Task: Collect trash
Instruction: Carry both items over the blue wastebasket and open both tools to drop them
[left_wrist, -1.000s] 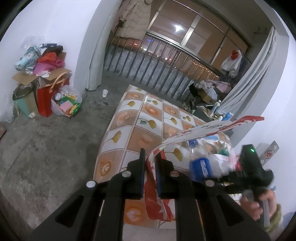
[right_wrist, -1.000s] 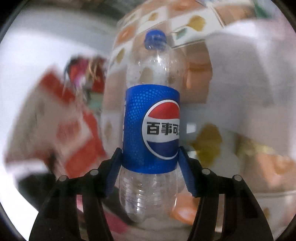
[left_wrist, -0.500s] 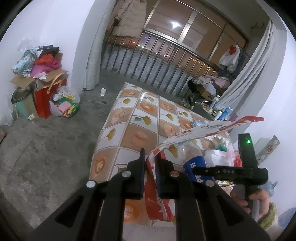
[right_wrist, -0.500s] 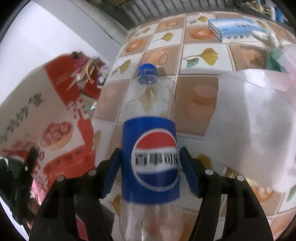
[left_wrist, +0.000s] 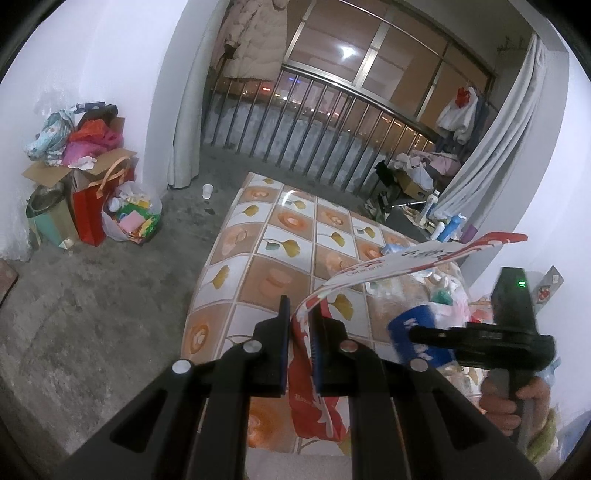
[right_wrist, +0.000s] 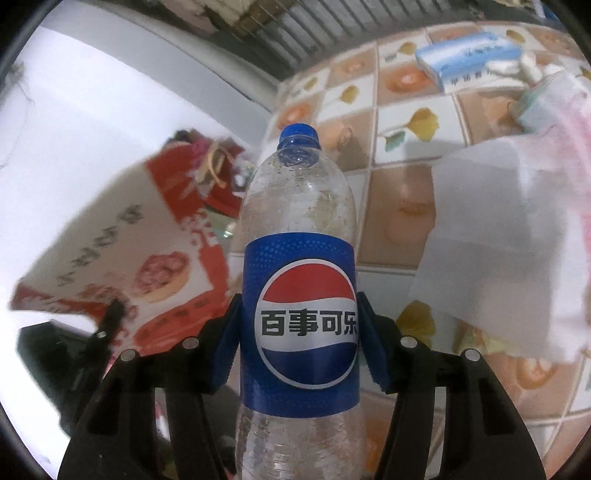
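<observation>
bottle (right_wrist: 299, 325) lifted, right tongs (right_wrist: 299, 347) tightening on it; left tongs (left_wrist: 299, 343) clamp bag (left_wrist: 317, 402).

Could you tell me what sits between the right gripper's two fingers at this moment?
In the right wrist view, an empty Pepsi bottle stands upright in the right gripper, pads pressing its blue label.

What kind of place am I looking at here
Probably a lived-in home next to an enclosed balcony: clothes hang by the railed window, a patterned tablecloth covers the table, and bags pile against the wall.
</observation>
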